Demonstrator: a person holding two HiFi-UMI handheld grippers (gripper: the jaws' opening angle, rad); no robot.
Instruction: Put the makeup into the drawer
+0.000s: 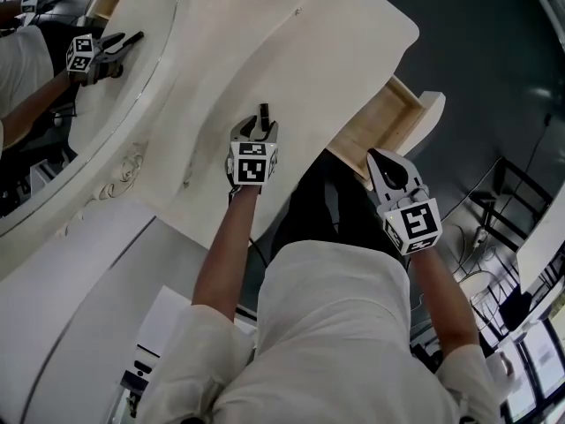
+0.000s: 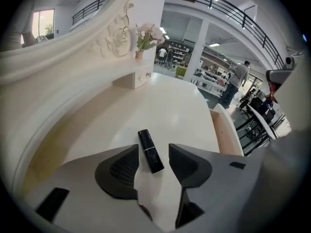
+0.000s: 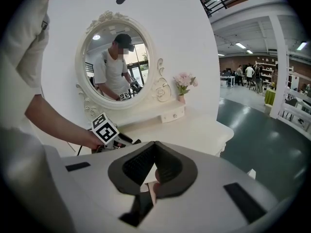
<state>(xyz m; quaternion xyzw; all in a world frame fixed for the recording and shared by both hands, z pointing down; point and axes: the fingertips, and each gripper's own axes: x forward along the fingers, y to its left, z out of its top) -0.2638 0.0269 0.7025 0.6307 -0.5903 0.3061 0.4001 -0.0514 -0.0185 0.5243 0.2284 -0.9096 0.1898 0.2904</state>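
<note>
A black lipstick tube (image 2: 150, 151) lies flat on the white dressing table (image 1: 265, 42). My left gripper (image 2: 153, 149) is open and points down at it, one pad on either side of the tube, neither touching it. The head view shows that gripper (image 1: 261, 129) at the table's middle, the lipstick (image 1: 263, 110) just past its fingertips. The drawer (image 1: 395, 118) stands pulled out at the table's right, wooden inside, nothing visible in it. My right gripper (image 1: 376, 156) hovers by the drawer's near corner. Its jaws (image 3: 154, 145) meet at the tips, shut, with nothing held.
An oval mirror (image 1: 53, 104) in an ornate white frame stands along the table's left side. A small white drawer box (image 2: 135, 79) with a vase of pink flowers (image 2: 148, 35) sits at the far end. Beyond the table are dark floor and several people.
</note>
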